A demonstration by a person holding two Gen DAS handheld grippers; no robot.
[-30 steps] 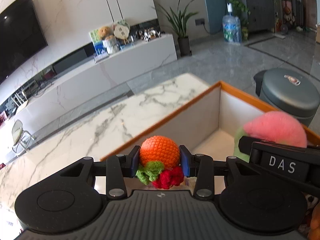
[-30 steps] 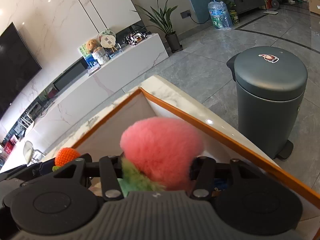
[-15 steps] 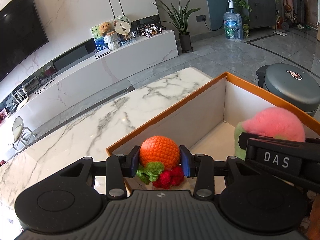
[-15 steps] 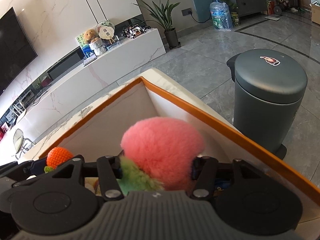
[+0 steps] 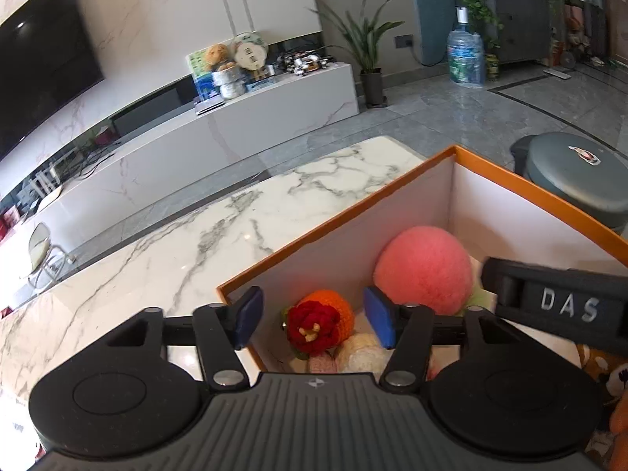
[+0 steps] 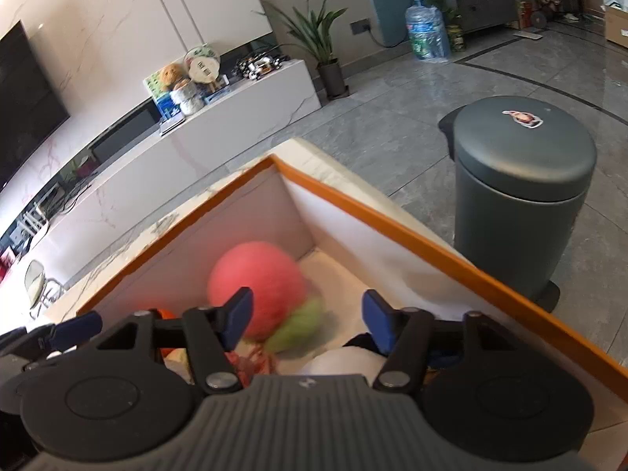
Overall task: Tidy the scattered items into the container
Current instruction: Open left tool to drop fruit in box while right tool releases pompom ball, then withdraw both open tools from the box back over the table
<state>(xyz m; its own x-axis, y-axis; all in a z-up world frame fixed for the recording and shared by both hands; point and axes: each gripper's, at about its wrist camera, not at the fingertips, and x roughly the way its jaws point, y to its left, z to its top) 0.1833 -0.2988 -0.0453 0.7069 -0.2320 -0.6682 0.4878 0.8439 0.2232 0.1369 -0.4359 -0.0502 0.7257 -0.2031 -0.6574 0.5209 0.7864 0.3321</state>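
Observation:
An orange-rimmed box [image 5: 337, 218] with white walls stands on the marble table [image 5: 204, 243]. My left gripper [image 5: 314, 320] is open above its near corner. Below it the orange crocheted fruit with a red flower [image 5: 320, 324] lies in the box among other soft toys. The pink plush peach [image 5: 426, 269] lies in the box beside it. My right gripper [image 6: 306, 320] is open over the box [image 6: 412, 231]; the pink peach [image 6: 257, 282] with its green leaf is blurred below it. The right gripper's side shows in the left wrist view [image 5: 557, 302].
A grey pedal bin [image 6: 518, 196] stands on the floor just past the table's right edge. Other soft toys [image 5: 612, 384] lie in the box at the right. A white TV cabinet [image 5: 235, 125], a plant and a water bottle stand far back.
Both grippers have opened. The orange crocheted fruit and the pink peach have dropped from the jaws into the box.

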